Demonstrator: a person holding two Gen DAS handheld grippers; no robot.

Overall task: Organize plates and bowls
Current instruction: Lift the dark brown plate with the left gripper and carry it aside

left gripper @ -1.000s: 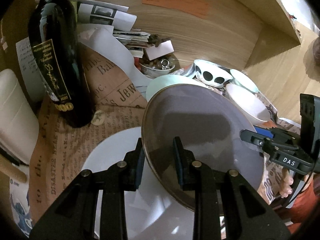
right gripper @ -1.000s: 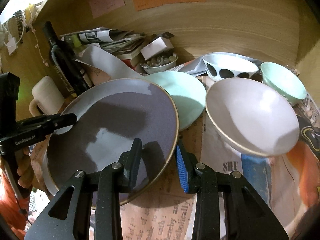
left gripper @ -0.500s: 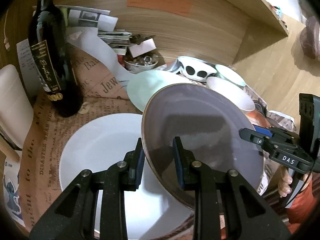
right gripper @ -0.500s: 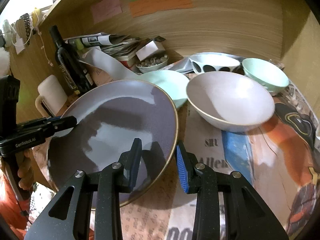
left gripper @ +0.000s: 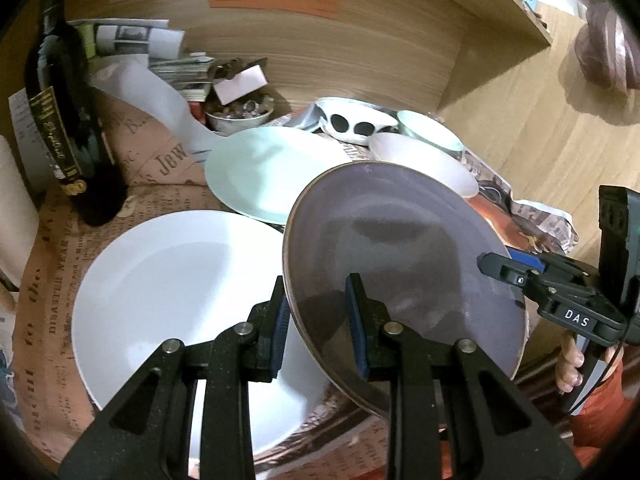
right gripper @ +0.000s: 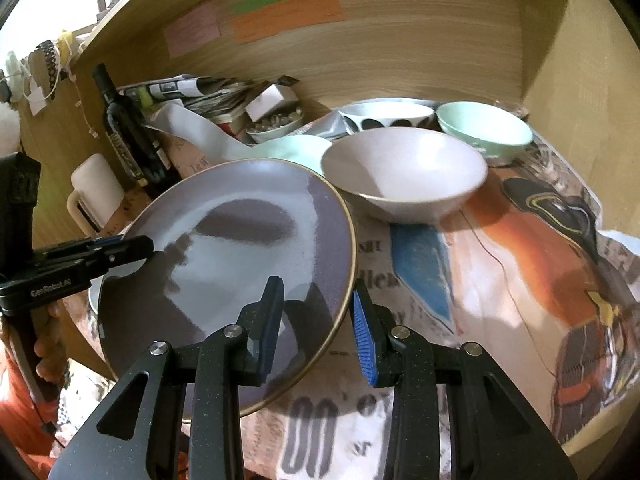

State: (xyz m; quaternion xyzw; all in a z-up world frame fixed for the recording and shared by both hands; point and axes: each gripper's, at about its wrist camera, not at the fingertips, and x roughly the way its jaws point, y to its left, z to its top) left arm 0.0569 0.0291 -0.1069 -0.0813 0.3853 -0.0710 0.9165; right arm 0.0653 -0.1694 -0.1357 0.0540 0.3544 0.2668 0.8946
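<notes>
Wood-panelled walls are enclosing a desk (right gripper: 520, 420) that is lying under printed newspaper sheets. Both tongs are pinching one round grey-purple ceramic plate with a gold rim (left gripper: 400, 248) from opposite sides and are holding it tilted, clear of the desk. The left tongs (left gripper: 318, 330) are clamping its left rim, one pad over and one under. The right tongs (right gripper: 316, 322) are clamping its right rim in the same manner.

A large round white ceramic plate (left gripper: 172, 292) is lying flat near the desk's front-left corner, directly below and to the left of the carried plate's left rim. A pale mint ceramic plate (left gripper: 264, 172) is resting behind it, toward the back wall. A wide white ceramic bowl with a gold rim (right gripper: 404, 172) is standing right of the mint plate, with a mint-green ceramic bowl (right gripper: 484, 130) and a white bowl with black dots (right gripper: 384, 116) behind it. A dark glass wine bottle (left gripper: 68, 120) is standing upright at the back-left.

Governing relation: the white plate is lying on the left-tongs side of the carried plate, so the left hand is nearer to it. Stacking probably requires a leftward shift, levelling, then lowering. The raised right rim needs watching beside the white bowl.
</notes>
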